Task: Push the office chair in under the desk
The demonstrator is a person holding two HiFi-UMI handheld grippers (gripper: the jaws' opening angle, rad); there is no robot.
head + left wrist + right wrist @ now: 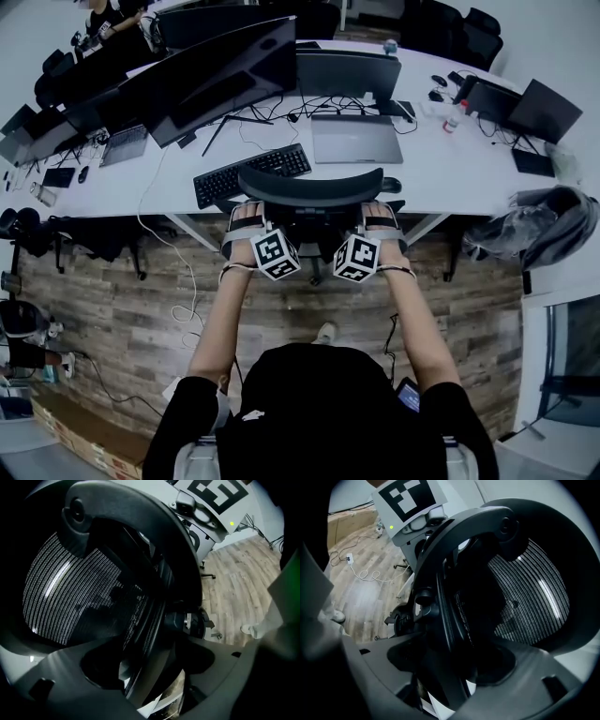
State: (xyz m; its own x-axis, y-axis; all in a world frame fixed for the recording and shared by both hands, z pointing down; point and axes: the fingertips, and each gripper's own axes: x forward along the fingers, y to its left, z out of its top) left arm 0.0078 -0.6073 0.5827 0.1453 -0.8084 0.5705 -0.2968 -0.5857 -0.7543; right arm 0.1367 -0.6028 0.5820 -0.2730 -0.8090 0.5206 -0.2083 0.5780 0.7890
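left gripper (145,682): released, i see jaws wide, backrest rim loose between them | right gripper (446,686): jaws apart, astride the same rim | office chair (309,187): backrest at the desk's (450,173) near edge, just beside the keyboard (251,173)

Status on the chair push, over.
Left gripper open, right gripper open, both astride backrest. Office chair against desk edge. Nothing blocking seen.

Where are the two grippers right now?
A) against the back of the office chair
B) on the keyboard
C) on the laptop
A: the left gripper and the right gripper both straddle the backrest rim of the office chair, short of the keyboard.
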